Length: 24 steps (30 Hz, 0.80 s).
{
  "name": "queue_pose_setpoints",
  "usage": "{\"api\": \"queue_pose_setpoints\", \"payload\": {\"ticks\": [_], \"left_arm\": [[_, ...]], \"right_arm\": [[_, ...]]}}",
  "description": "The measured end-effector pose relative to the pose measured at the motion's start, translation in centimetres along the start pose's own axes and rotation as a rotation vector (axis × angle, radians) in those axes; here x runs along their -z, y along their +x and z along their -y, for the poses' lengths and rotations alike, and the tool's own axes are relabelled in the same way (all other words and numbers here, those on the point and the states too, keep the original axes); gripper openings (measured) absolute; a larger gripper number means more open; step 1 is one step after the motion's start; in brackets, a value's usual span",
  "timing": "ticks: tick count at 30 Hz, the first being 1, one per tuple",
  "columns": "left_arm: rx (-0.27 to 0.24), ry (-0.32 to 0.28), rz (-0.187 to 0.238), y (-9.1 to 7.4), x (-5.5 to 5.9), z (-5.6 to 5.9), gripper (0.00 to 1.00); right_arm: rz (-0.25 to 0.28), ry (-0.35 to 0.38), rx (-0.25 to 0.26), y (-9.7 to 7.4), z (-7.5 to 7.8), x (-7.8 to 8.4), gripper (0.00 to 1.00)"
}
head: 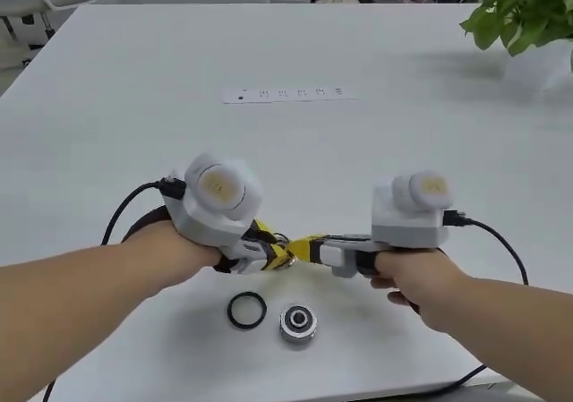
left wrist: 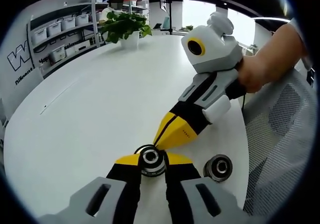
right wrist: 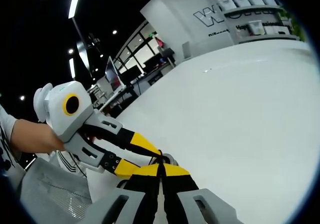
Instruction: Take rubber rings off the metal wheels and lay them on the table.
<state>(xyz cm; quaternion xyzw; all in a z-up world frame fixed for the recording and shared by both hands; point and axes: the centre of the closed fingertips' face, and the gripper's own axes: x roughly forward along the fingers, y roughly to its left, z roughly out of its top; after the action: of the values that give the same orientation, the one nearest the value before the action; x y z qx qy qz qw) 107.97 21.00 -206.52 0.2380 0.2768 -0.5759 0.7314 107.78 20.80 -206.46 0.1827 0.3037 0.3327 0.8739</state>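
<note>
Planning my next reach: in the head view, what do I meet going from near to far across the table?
Loose metal wheel → left gripper → power strip → plant.

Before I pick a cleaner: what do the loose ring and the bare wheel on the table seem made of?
Loose ring: thin, matte black, no shine, so probably rubber. Bare wheel: silvery with bright glints, likely polished metal; its dark centre is too small to judge. The held wheel in the left gripper looks alike, with a black band around it.
</note>
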Motion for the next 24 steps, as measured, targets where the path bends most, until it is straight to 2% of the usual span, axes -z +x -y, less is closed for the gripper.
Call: {"api": "queue_pose_setpoints", "payload": {"ticks": [7,12,18,24], "left_arm": [[0.016,0.003,0.035,-1.7,-0.6,0.6,0.16],[0.008,-0.019,0.093,-3.4,-1.4,0.7,0.19],[-0.001,-0.005,0.121,-5.7,-1.1,1.2,0.25],[-0.009,-0.033,0.138,-7.5,-0.3,2.1,0.3]], "right_arm": [[0.005,0.001,-0.007,-0.4,-0.4,-0.4,0.0],[0.015,0.006,-0.018,-0.7,-1.0,-0.9,0.0],[0.026,0.008,-0.04,-1.1,-1.9,-1.3,0.0],[0.019,0.007,-0.067,-1.5,-3.3,-1.3,0.0]]}}
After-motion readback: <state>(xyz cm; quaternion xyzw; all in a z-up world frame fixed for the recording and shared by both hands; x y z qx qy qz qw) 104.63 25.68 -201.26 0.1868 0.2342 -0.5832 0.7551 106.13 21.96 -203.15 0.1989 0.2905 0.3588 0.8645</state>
